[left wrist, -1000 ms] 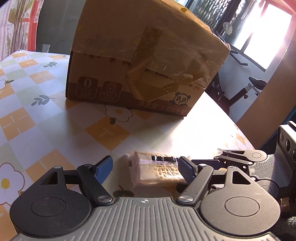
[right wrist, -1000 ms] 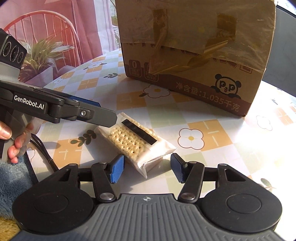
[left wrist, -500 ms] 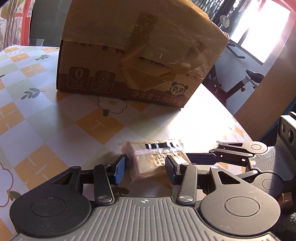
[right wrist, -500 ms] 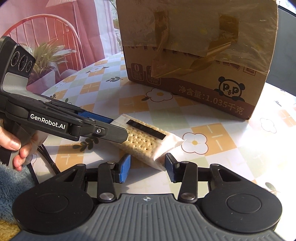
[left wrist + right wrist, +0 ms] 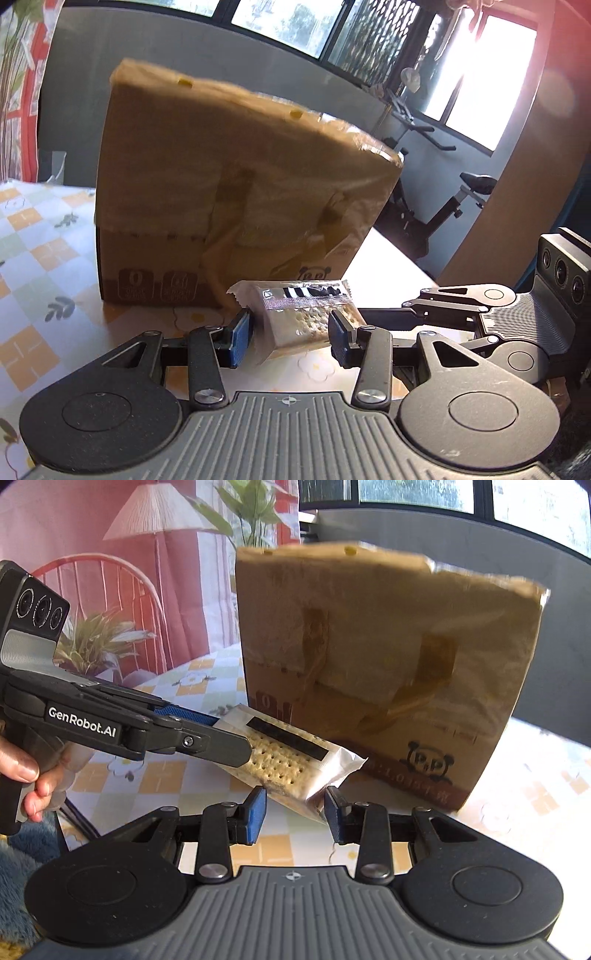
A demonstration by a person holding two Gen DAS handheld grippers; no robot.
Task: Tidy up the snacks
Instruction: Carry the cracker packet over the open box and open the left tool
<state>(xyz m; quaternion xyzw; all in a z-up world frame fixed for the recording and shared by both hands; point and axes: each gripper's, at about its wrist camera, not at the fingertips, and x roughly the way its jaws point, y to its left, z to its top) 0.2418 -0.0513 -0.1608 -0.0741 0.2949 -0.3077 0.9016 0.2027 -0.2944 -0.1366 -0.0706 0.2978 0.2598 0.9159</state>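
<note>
A clear-wrapped cracker packet (image 5: 300, 316) with a black label strip is held off the table between both grippers. My left gripper (image 5: 291, 338) is shut on one end of it. My right gripper (image 5: 294, 814) is shut on the other end of the packet (image 5: 291, 760). The left gripper's body (image 5: 122, 727) reaches in from the left in the right wrist view. The right gripper's body (image 5: 491, 317) shows at the right in the left wrist view. A taped brown cardboard box (image 5: 236, 221) with a panda logo stands just behind the packet on the table; it also shows in the right wrist view (image 5: 388, 664).
The table has a checked floral cloth (image 5: 33, 258). A red chair (image 5: 107, 590), a potted plant (image 5: 96, 642) and a lamp stand beyond the table's left side. An exercise bike (image 5: 454, 206) stands by the windows. A blue fleece (image 5: 14, 871) lies at the near left edge.
Both grippers closed on the cracker packet and lifted it off the table. Both wrist views tilted upward, so the box now looks taller and the windows show.
</note>
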